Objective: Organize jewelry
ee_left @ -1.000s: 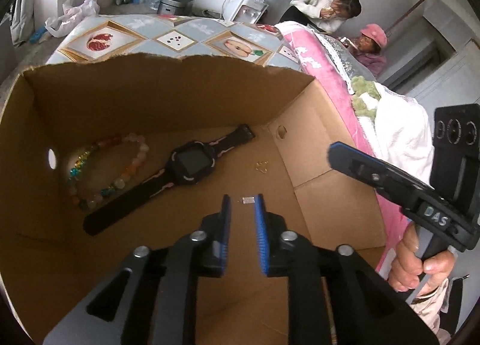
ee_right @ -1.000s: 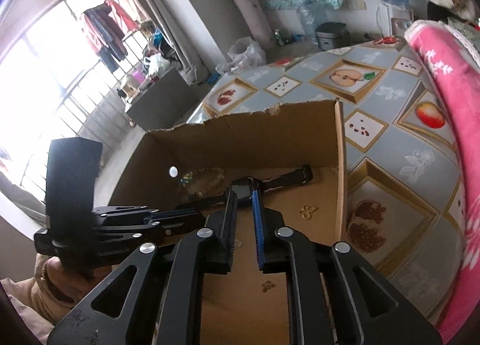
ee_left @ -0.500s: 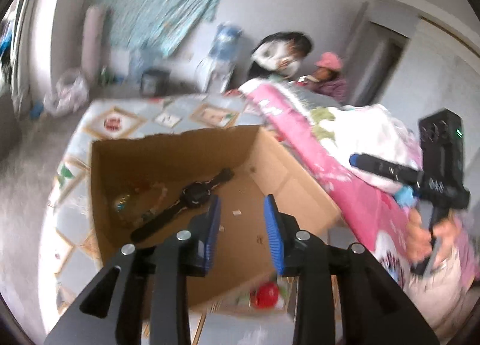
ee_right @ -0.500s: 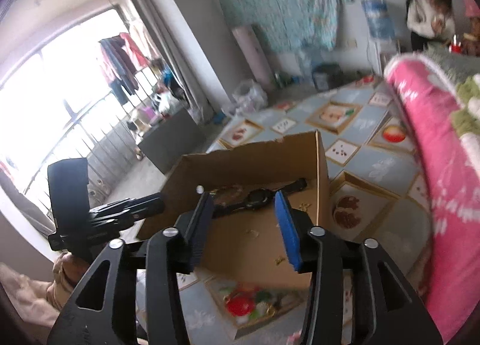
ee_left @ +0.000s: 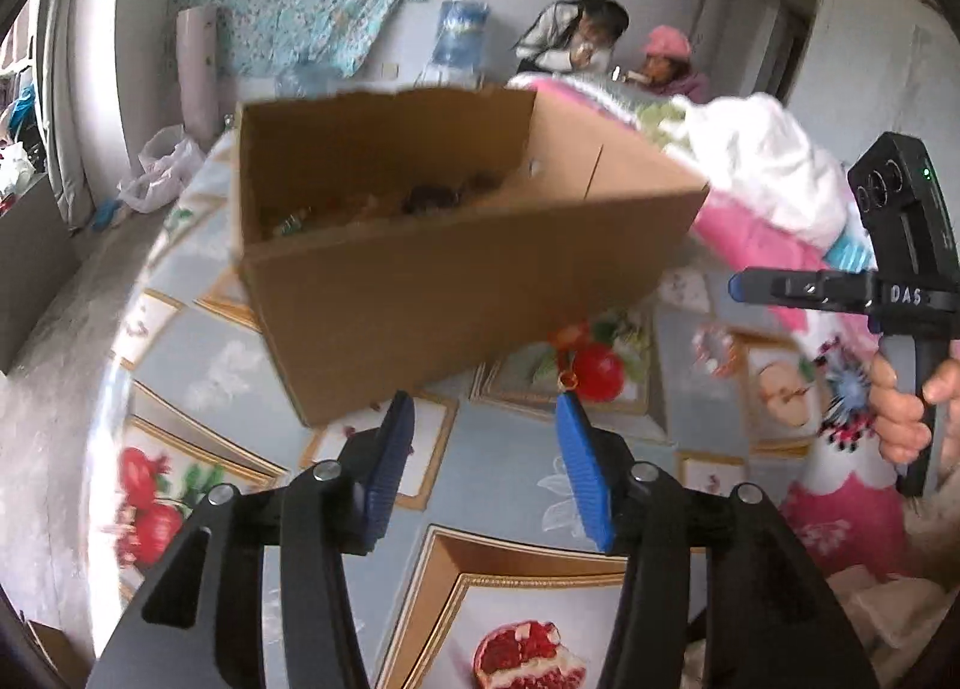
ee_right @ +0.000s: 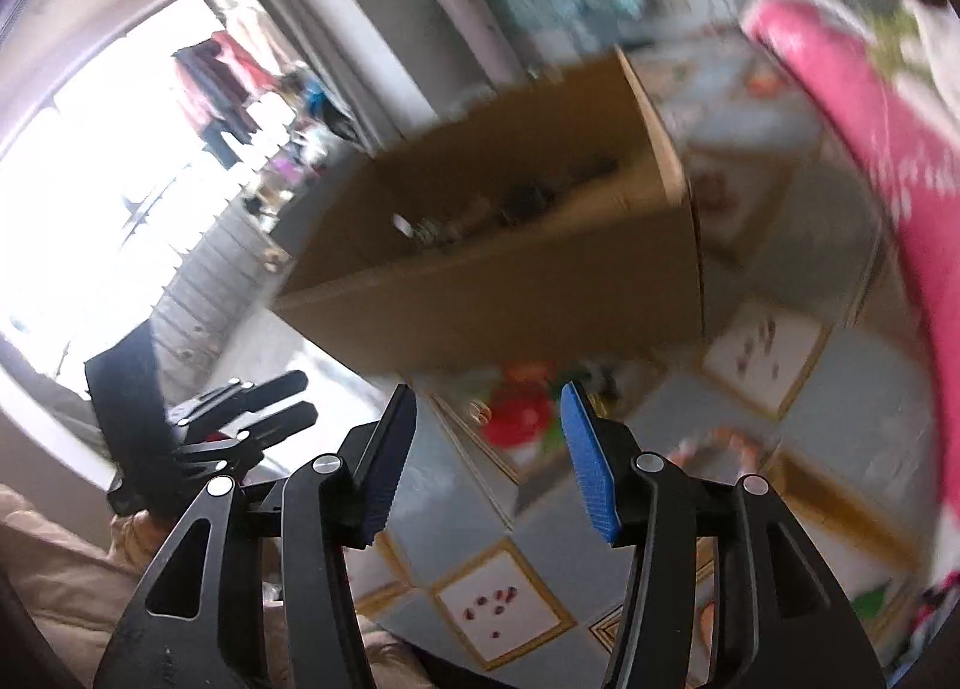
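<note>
Both claws are empty right now. The left gripper (ee_left: 483,452) has its blue pads roughly halfway apart and the jaws are opening, with nothing between them but the fruit-print cloth (ee_left: 498,485) underneath; it's tilted down at the cloth and touches nothing. The right gripper (ee_right: 487,452) has about the same middling gap, also bare, hovering over the same cloth. From the left camera you can see the right gripper off at the right edge, side-on, with a hand (ee_left: 906,413) wrapped round its handle. Just past the left fingertips there's a small gold piece (ee_left: 567,380) lying on the cloth by a red fruit print, too small to tell which way it points. A bit to the right of it lies some pinkish beaded thing (ee_left: 714,344), blurry. Further back sits the cardboard box (ee_left: 456,293), open top, its long side running left to right across the view, near corner toward the left gripper. Some dark and colourful bits (ee_left: 420,200) lie inside, too smeared to name. Behind the box there's pink bedding (ee_left: 756,233), and two people (ee_left: 606,44) sit by the far wall
</note>
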Demonstrator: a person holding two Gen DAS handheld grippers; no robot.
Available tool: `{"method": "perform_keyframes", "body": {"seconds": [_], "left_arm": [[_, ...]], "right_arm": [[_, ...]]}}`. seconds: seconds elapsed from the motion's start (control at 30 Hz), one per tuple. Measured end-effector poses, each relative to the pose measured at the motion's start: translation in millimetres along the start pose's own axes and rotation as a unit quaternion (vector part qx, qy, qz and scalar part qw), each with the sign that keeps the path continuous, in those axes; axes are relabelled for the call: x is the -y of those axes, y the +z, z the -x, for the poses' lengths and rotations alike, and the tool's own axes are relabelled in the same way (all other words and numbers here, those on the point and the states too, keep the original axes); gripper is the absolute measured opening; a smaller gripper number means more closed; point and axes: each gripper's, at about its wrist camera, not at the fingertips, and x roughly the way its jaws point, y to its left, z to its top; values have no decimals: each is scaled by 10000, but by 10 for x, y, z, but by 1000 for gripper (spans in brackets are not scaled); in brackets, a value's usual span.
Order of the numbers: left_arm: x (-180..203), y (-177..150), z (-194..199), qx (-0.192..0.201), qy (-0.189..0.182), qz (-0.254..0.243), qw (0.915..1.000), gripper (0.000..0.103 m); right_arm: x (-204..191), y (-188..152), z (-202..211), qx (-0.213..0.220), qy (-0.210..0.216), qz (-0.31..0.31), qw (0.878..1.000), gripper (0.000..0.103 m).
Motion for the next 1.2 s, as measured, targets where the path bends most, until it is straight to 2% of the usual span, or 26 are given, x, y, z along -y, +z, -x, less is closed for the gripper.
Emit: {"method": "perform_keyframes", "body": {"seconds": [0.17,0.23,0.47,0.7,0.9,1.1,1.2], "left_arm": [[145,-92,-277,-64,-88,-262,9996,48],[221,-76,-381,-85,-177,-379,9991,48],[392,37,-652,-117,-410,-645,9970,45],[461,64,-861,-292,-294,-790,9960,27],[497,72,-908,-273,-165,-916,9953,25],[544,61,-944,-242,51,-1098,9936,13],[518,68,-940,-242,35,-1070,9940,12]], "right_arm": [[2,-98,-271,-52,-783,201,9967,46],[-1,-107,-340,-57,-912,286,9954,45],[50,-113,-415,-35,-835,284,9961,45],[101,-140,-411,2,-754,289,9967,46],[155,-222,-360,-4,-736,283,9969,46],[208,-250,-319,42,-721,225,9971,46],[233,-260,-289,56,-728,220,9971,46]]}}
